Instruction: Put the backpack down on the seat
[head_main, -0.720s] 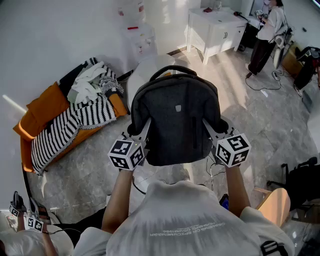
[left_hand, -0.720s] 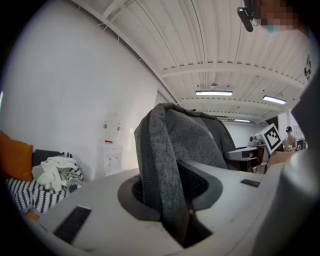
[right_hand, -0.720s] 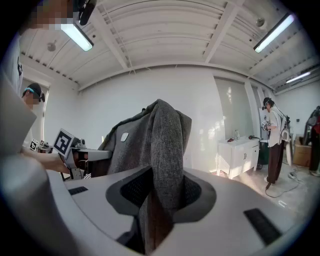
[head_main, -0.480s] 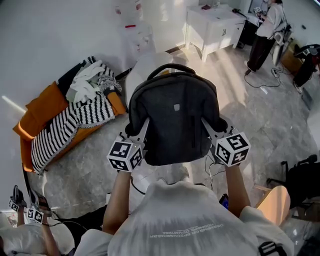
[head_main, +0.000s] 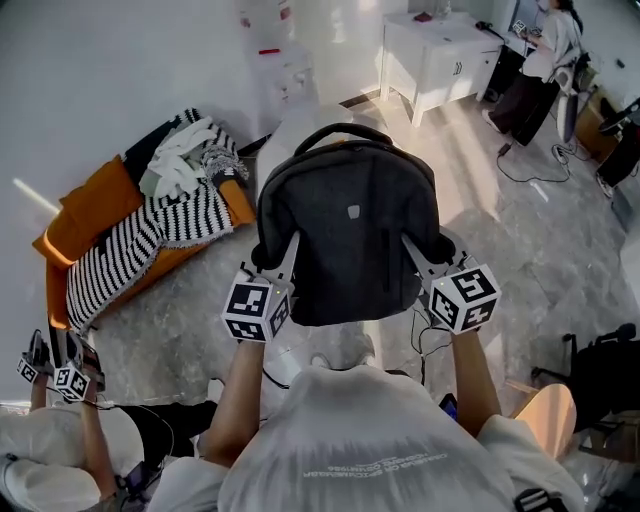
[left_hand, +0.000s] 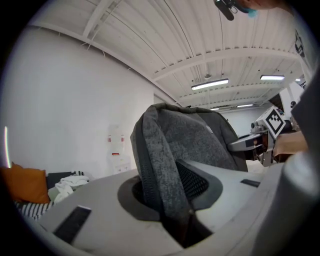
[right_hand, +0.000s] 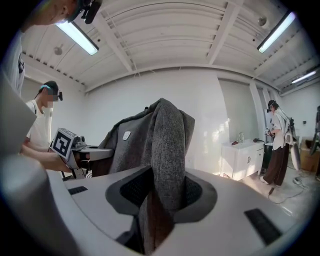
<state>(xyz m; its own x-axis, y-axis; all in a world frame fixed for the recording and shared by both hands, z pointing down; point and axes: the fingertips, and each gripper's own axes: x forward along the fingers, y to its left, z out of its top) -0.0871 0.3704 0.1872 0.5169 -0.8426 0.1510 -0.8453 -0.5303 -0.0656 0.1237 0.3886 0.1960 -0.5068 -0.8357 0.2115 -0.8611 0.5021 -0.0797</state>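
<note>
A dark grey backpack (head_main: 348, 235) hangs in the air in front of me, front panel up, carry handle toward the far side. My left gripper (head_main: 268, 262) is shut on its left edge, and the left gripper view shows the grey fabric (left_hand: 165, 180) pinched between the pads. My right gripper (head_main: 430, 250) is shut on the right edge, with a fold of fabric (right_hand: 167, 160) pressed between its pads. Below and beyond the backpack a pale rounded seat (head_main: 285, 130) shows partly; most of it is hidden by the bag.
An orange sofa (head_main: 85, 215) with striped and white cloths lies at the left. A white cabinet (head_main: 445, 60) stands at the back right, with a person (head_main: 540, 60) beside it. Another person with grippers (head_main: 60, 380) crouches at bottom left. Cables run over the marble floor (head_main: 520, 240).
The backpack and both grippers keep nearly the same hold and place. The view has shifted slightly, and the person at bottom left has come further into view.
</note>
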